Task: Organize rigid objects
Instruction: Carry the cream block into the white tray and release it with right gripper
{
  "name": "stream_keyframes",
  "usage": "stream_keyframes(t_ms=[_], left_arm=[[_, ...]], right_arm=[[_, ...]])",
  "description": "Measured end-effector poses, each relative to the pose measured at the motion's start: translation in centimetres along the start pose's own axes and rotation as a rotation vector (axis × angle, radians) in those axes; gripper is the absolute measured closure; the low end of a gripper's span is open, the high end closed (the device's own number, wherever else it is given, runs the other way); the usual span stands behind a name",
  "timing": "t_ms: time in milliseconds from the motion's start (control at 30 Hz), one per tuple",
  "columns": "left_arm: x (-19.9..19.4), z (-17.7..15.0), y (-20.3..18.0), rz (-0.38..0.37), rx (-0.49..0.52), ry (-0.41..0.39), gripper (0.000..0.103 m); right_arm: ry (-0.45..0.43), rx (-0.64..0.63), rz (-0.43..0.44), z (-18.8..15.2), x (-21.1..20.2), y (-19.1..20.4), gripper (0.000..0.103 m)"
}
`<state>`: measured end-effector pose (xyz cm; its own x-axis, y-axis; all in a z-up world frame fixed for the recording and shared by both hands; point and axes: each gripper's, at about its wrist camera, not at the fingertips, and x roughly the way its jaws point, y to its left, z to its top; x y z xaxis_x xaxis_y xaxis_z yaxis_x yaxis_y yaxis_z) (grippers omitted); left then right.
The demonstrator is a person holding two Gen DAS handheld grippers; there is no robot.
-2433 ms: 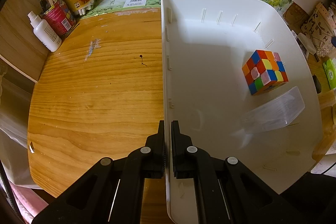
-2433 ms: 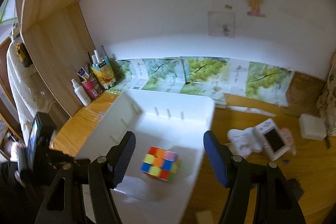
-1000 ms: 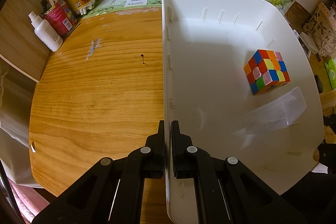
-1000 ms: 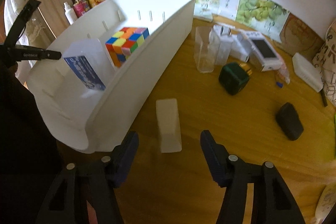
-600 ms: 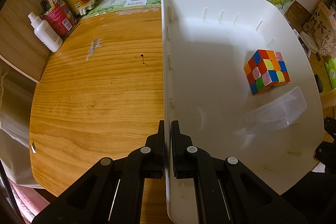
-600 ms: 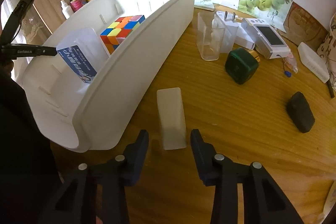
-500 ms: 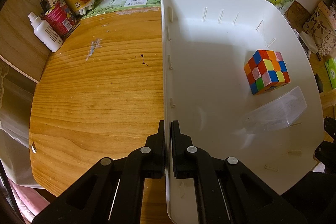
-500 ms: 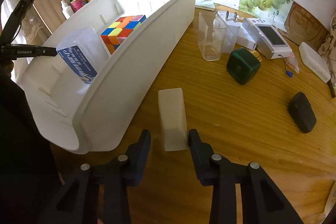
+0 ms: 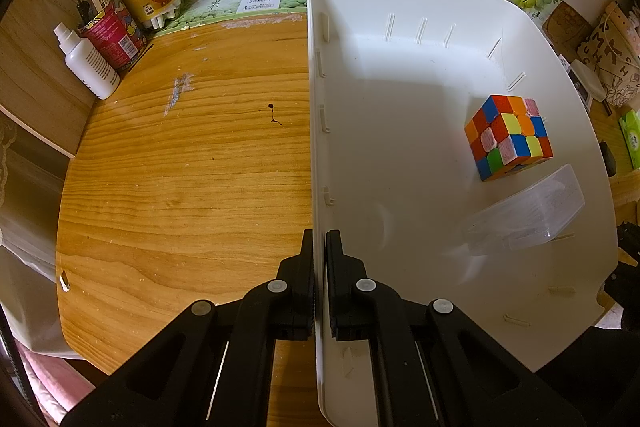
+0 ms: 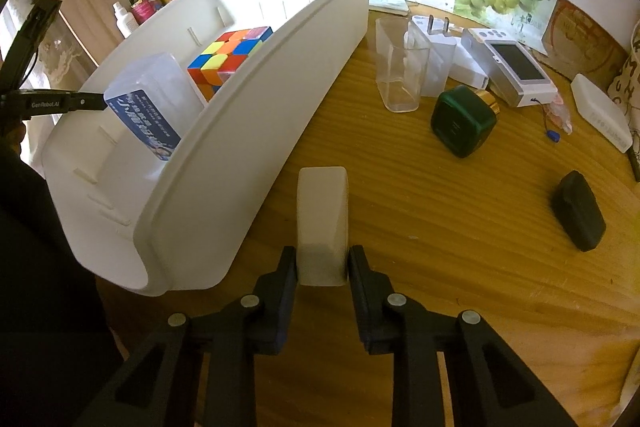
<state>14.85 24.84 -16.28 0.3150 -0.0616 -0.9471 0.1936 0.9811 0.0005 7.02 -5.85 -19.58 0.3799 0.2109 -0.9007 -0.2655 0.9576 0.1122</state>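
Observation:
A white bin (image 9: 400,75) stands on the wooden table; its outer wall shows in the right wrist view (image 10: 248,163). Inside lie a colourful puzzle cube (image 9: 508,137) and a clear plastic box with a blue label (image 10: 148,107). My left gripper (image 9: 320,247) is shut on the bin's left wall. My right gripper (image 10: 322,263) is closed on the near end of a white rectangular block (image 10: 322,219) that lies on the table beside the bin.
Right of the bin lie a clear cup (image 10: 394,67), a white charger (image 10: 432,59), a dark green box (image 10: 462,121), a white device with a screen (image 10: 512,67), a black case (image 10: 578,211). A bottle (image 9: 90,65) and cups stand at the back left.
My right gripper dropped from above the bin to the table, moved up to the white block and closed its fingers onto it. The left gripper and bin stayed still.

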Motion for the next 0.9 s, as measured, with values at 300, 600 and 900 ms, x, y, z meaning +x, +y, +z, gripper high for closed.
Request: stream_keyframes(t_ms=[300,600,900], left_arm=[[-0.1,-0.1,0.1,-0.002,-0.001,0.001,0.099],[0.0,-0.1,0.0,-0.004,-0.002,0.000,0.099],[0.0,0.0,-0.1,-0.002,-0.003,0.000,0.099]], right_arm=[[-0.031,0.017,-0.015,0.3,-1.4,-0.9,0.078],[-0.100,0.013,-0.066,1.6,-4.0,-1.5,0.078],[-0.183,-0.030,-0.065,3.7,-7.5,0.2,0.078]])
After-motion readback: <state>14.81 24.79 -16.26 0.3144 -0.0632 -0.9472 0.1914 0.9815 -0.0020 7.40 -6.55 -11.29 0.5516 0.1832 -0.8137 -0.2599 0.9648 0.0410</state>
